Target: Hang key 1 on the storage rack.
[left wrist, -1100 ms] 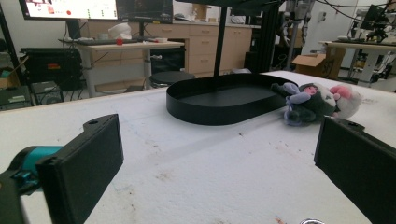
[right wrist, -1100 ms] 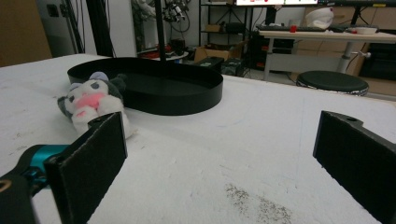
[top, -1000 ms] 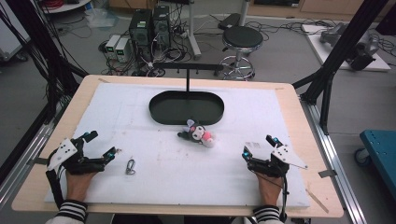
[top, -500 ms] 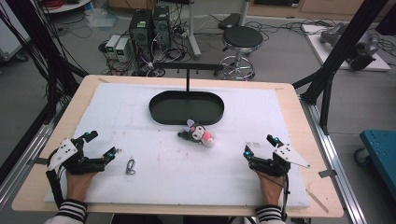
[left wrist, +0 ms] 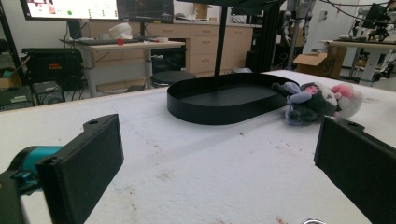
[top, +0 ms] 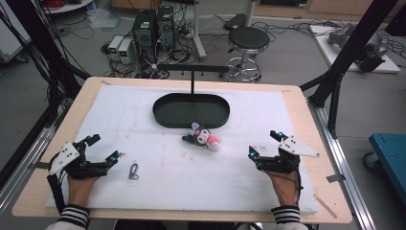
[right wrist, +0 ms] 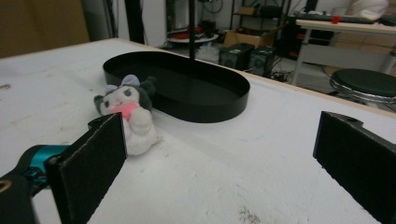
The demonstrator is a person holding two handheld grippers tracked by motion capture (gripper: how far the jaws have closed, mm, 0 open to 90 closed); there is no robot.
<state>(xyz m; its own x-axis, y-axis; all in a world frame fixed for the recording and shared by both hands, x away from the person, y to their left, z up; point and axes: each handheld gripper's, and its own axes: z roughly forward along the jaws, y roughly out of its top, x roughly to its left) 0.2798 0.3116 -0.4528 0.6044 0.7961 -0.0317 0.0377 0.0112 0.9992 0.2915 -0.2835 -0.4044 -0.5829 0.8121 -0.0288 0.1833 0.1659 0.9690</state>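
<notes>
In the high view, the left gripper [top: 106, 149] rests at the near left of the white foam table [top: 143, 187] with its jaws wide, a small metal carabiner clip [top: 133, 171] lying just to its right, and the right gripper [top: 265, 144] rests at the near right, also wide and holding nothing. In the left gripper view, the small grey, pink and white plush toy [left wrist: 317, 102] lies far right, touching the black oval metal tray [left wrist: 219, 105]. In the right gripper view, the plush toy [right wrist: 128, 112] lies beyond the left jaw, just beside the tray [right wrist: 187, 88].

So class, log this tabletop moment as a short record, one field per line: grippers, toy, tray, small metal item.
left gripper: open, holds nothing, rests on the white mat
right gripper: open, holds nothing
plush toy: lies on the mat just in front of the tray, outside it
black oval tray: nothing inside
metal clip: beside the left gripper, untouched
</notes>
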